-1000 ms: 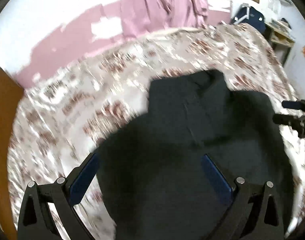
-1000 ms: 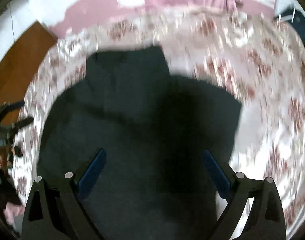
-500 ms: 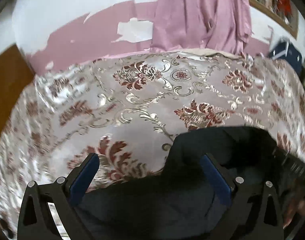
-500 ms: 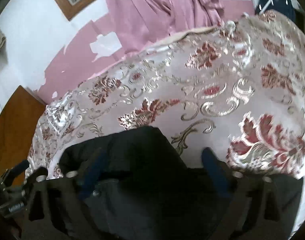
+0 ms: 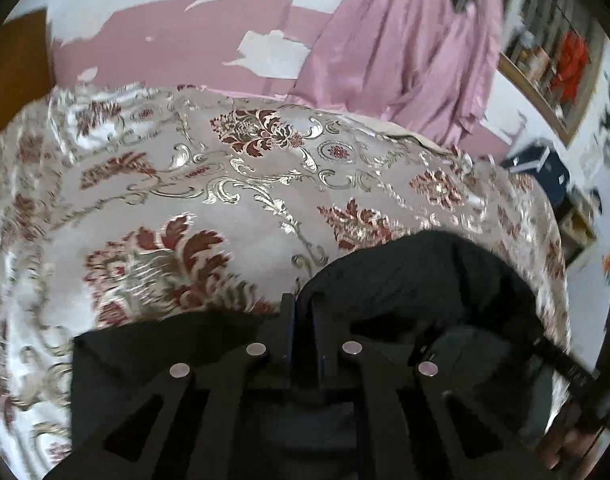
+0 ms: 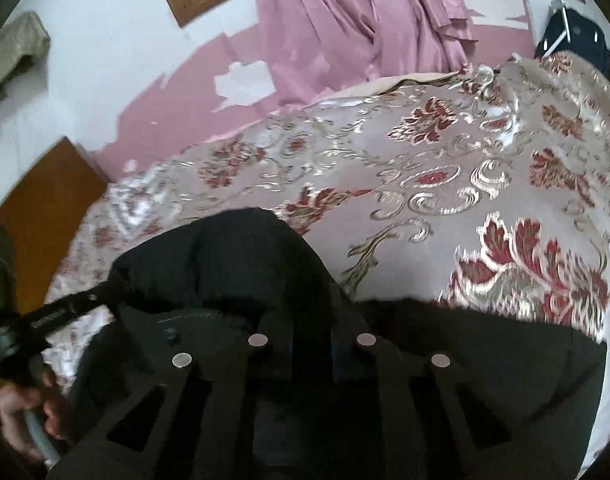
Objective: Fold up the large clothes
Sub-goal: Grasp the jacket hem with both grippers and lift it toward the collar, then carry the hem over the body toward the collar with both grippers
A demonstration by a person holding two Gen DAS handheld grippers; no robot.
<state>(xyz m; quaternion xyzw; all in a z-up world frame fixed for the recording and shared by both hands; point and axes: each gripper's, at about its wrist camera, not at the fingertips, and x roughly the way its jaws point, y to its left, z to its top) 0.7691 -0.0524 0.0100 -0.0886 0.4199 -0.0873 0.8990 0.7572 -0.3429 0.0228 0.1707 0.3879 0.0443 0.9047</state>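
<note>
Left claw (image 5: 303, 320): fingers drawn together, clamped on the edge of the large black knit garment (image 5: 425, 280) at lower centre of the left wrist view. Right claw (image 6: 311, 332): fingers likewise closed on the same garment's edge, lower centre. The garment lies on the bed's floral satin bedspread (image 6: 445, 168), its hood-like fold nearest centre frame

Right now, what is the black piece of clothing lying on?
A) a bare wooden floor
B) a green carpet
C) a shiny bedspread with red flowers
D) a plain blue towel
C: the black garment lies on a shiny bedspread patterned with dark red flowers and silvery swirls, which shows all around the cloth in both wrist views.
</note>
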